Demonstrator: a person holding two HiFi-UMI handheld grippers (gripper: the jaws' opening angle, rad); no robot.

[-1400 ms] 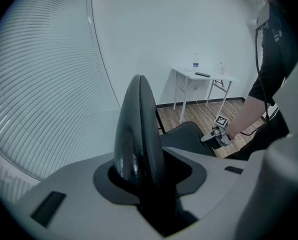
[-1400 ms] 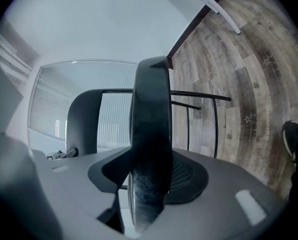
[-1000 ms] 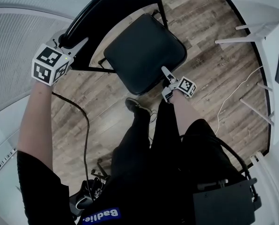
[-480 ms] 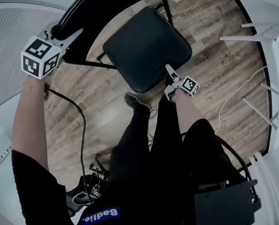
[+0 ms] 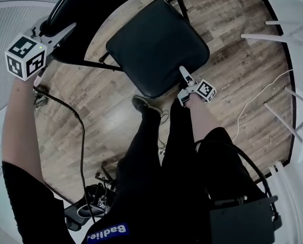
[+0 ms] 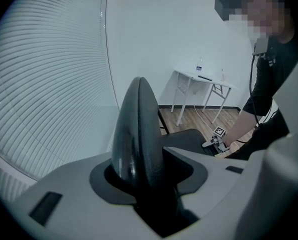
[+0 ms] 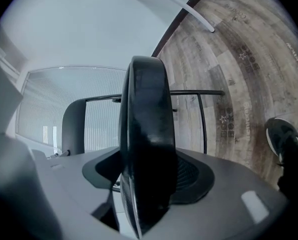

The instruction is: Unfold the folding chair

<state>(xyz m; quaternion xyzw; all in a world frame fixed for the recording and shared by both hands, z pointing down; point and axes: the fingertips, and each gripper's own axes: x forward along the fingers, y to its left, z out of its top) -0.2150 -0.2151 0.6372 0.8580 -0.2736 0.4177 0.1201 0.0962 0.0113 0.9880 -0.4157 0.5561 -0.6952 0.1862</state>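
The only print is white lettering on a blue patch (image 5: 107,232) on the person's black clothing; the floor planks (image 7: 228,120) bear faint stamped stars and marks, too blurred to read

place: bare office or lab-type room, sparsely furnished
landmark: white folding table (image 6: 188,74), set against plain white wall (image 6: 159,34)
floor: wood-look planks (image 5: 233,60)
window side: white slatted blinds (image 6: 39,84), well left of table
cables: white cable (image 5: 253,103) loose on floor near table legs; black cable (image 5: 82,141) farther off
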